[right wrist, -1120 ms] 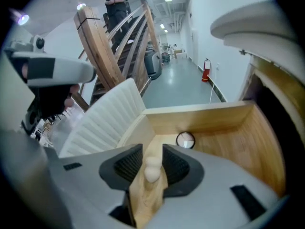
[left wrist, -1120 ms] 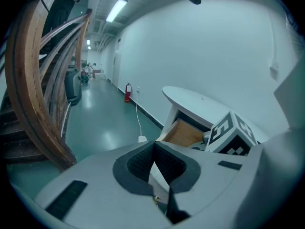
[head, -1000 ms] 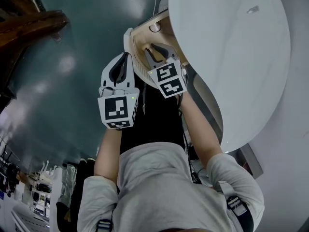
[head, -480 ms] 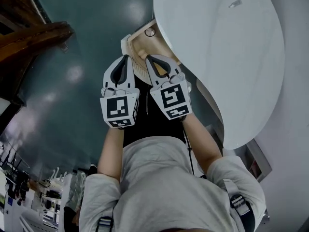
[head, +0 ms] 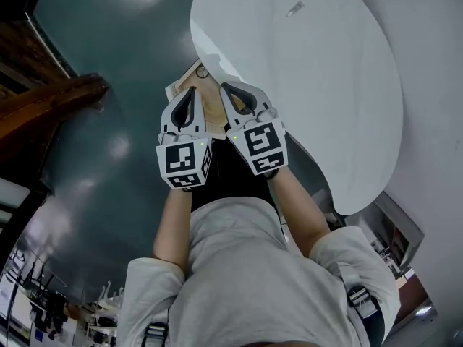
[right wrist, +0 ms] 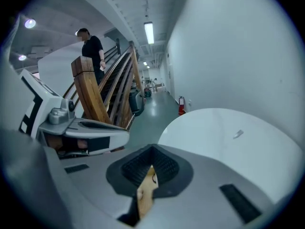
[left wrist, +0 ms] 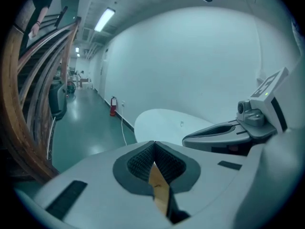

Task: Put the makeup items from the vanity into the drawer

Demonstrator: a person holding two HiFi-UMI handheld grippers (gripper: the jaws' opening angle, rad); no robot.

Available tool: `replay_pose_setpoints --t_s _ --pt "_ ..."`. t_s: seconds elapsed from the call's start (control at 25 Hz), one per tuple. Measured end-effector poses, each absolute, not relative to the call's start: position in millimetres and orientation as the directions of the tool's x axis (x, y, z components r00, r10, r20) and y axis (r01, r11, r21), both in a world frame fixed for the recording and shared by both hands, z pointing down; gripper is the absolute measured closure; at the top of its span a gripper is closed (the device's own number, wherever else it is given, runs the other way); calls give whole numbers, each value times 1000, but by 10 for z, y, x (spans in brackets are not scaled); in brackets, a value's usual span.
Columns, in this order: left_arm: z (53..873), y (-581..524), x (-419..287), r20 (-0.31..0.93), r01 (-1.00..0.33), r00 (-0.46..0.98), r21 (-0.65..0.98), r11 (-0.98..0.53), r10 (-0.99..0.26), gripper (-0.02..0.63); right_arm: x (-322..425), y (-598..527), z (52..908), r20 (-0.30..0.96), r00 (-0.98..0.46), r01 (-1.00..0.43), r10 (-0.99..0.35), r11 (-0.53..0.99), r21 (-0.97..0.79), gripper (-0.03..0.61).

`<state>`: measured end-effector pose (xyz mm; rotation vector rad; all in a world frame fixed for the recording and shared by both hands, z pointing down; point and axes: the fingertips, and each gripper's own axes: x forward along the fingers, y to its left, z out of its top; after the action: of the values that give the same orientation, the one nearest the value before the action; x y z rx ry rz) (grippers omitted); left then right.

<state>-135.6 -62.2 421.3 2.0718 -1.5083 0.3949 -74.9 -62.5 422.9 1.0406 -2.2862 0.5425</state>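
Jaws of left gripper (head: pixel 190 92) closed tip to tip, nothing held; only wood visible through slit behind them. Right gripper (head: pixel 228 90) likewise closed, empty. Both held side by side above wooden drawer (head: pixel 211 108), which juts from under white desk (head: pixel 311 92). Small pale item (head: pixel 295 9) lies alone on desk top, well apart from both grippers; too small to identify. Drawer contents mostly hidden behind grippers.

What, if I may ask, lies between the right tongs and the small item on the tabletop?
Head view: only bare tabletop between right tongs and small item.
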Motion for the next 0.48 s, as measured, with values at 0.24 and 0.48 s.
replay_pose_setpoints --t_s 0.24,0.48 --pt "4029 -779 -916 510 -913 406 262 -313 -758 607 -250 -770 3986 639 -455 -847 -620 522 -98 565" --pt "3848 -993 -393 487 -871 491 259 -418 -722 607 389 -926 3893 652 -348 -915 -673 394 -82 565"
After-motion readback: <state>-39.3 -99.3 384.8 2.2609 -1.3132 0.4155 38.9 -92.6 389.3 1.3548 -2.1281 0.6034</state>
